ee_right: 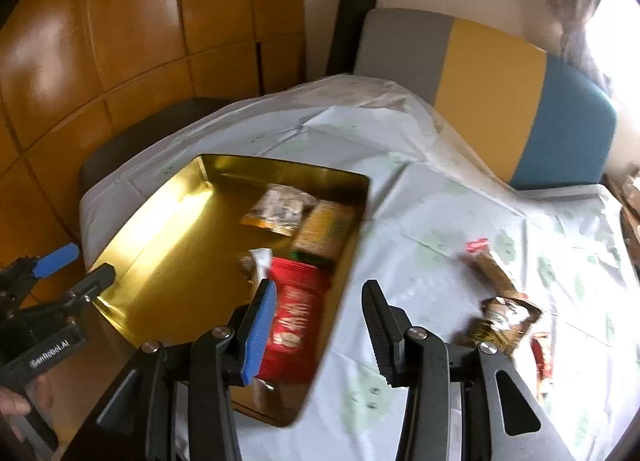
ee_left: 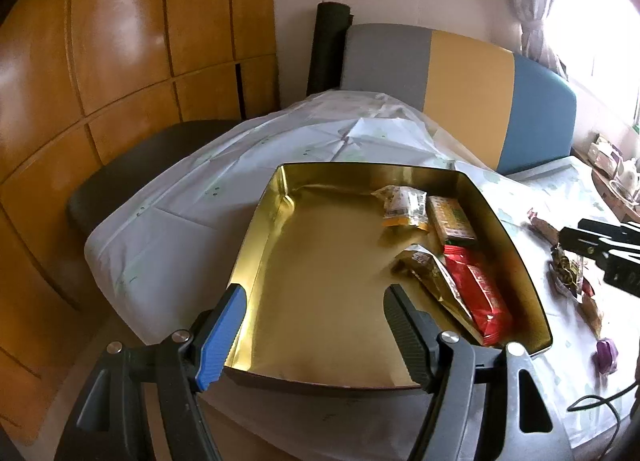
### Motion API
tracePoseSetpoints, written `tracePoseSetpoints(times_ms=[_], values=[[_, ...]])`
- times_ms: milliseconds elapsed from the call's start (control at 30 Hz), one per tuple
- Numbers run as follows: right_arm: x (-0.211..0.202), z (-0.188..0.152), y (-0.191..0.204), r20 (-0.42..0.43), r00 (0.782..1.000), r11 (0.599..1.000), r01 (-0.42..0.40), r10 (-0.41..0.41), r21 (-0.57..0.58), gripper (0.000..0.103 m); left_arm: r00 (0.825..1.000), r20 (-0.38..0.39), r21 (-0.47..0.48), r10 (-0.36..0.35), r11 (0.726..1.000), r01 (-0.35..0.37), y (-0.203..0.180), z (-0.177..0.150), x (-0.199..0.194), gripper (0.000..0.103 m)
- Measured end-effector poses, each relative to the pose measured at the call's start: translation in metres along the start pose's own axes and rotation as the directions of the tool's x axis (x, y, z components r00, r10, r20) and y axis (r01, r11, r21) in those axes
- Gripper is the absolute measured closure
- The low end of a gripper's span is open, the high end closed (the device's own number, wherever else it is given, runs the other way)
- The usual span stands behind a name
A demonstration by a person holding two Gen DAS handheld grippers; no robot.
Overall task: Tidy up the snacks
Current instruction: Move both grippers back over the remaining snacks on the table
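Observation:
A gold tin [ee_left: 256, 253] [ee_right: 160, 217] sits on the white tablecloth. Along its right side lie a red packet [ee_left: 476, 297] [ee_right: 294, 325], a gold packet [ee_left: 428, 273], a green and yellow box [ee_left: 452, 217] [ee_right: 324, 229] and a clear yellow packet [ee_left: 404, 207] [ee_right: 276, 209]. My left gripper [ee_left: 316, 297] [ee_right: 76, 269] stands open over the tin's near left corner, holding nothing. My right gripper [ee_right: 320, 289] [ee_left: 568, 237] is open above the tin's right wall, with nothing between its fingers. Loose brown packets [ee_right: 500, 321] [ee_left: 566, 269] lie on the cloth to the right.
A chair back [ee_left: 468, 89] in grey, yellow and blue stands behind the table. Wooden cabinet doors [ee_left: 120, 61] fill the left, with a dark seat [ee_left: 132, 165] below. A purple item [ee_left: 606, 353] and a black cable [ee_left: 600, 401] lie near the right front edge.

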State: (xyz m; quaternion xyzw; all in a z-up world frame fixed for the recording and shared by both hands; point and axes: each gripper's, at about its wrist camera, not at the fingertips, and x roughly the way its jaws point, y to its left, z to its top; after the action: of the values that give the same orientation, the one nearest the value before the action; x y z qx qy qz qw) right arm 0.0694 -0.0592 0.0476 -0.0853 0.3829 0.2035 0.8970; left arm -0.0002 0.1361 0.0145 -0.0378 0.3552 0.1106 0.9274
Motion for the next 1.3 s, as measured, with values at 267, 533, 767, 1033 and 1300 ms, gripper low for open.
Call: tracePoseSetpoints(times_ms=[267, 533, 767, 1033, 1300], values=[[-0.017, -0.015, -0.053, -0.013, 0.995, 0.994, 0.097, -0.096, 0.056, 0.051, 1.0, 0.004, 0.036, -0.031, 0.999, 0.031, -0.016, 0.0, -0.003, 0.031], [-0.032, -0.034, -0.115, -0.06, 0.977, 0.971, 0.212, -0.206, 0.107, 0.046, 0.998, -0.002, 0.076, -0.056, 0.996, 0.056, -0.032, 0.002, -0.004, 0.031], [-0.033, -0.062, -0.191, -0.157, 0.944, 0.927, 0.317, -0.289, 0.201, 0.04, 0.993, -0.021, 0.13, -0.115, 0.985, 0.117, -0.056, 0.007, -0.008, 0.031], [-0.025, -0.114, -0.284, -0.308, 0.916, 0.767, 0.386, -0.256, 0.513, 0.038, 0.972, -0.039, 0.263, -0.233, 0.936, 0.234, -0.114, 0.015, -0.017, 0.034], [-0.029, -0.115, -0.299, -0.285, 0.938, 0.719, 0.336, -0.198, 0.608, 0.03, 0.924, -0.124, 0.373, -0.362, 0.846, 0.382, -0.193, 0.015, -0.012, 0.034]])
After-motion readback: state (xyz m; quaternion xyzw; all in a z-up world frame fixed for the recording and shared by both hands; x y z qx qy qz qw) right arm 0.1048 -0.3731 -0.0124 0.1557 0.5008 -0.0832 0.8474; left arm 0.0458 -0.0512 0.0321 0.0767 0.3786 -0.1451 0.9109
